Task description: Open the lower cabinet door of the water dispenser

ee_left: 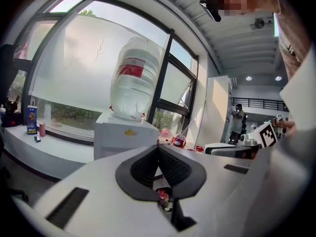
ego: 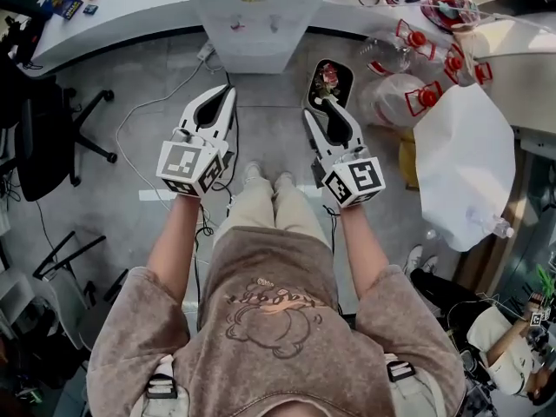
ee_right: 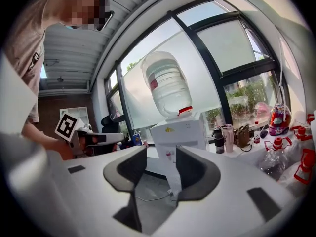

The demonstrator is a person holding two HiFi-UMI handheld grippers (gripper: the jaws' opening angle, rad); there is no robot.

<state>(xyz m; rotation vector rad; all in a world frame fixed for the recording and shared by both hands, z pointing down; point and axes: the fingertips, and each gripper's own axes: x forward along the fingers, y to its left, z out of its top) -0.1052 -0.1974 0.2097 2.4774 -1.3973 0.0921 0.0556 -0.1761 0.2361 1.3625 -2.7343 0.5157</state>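
Observation:
The white water dispenser [ego: 256, 24] stands against the window counter, carrying an upturned clear bottle [ee_left: 133, 78]. Both grippers are held out toward it above the floor, still well short of its front. My left gripper [ego: 230, 91] is shut with nothing in it; its dark pads meet in the left gripper view [ee_left: 158, 148]. My right gripper [ego: 320, 105] stands open and empty, and the dispenser [ee_right: 180, 132] shows through the gap between its jaws [ee_right: 161, 154]. The jaws hide most of the dispenser's lower front, so the cabinet door cannot be made out clearly.
A black office chair [ego: 52, 137] stands at the left and cables [ego: 156, 102] trail over the floor. A dark tray [ego: 330, 78] lies just right of the dispenser. Empty jugs with red caps [ego: 408, 94] and a white sheet [ego: 465, 163] crowd the right. Another person [ego: 495, 328] sits at lower right.

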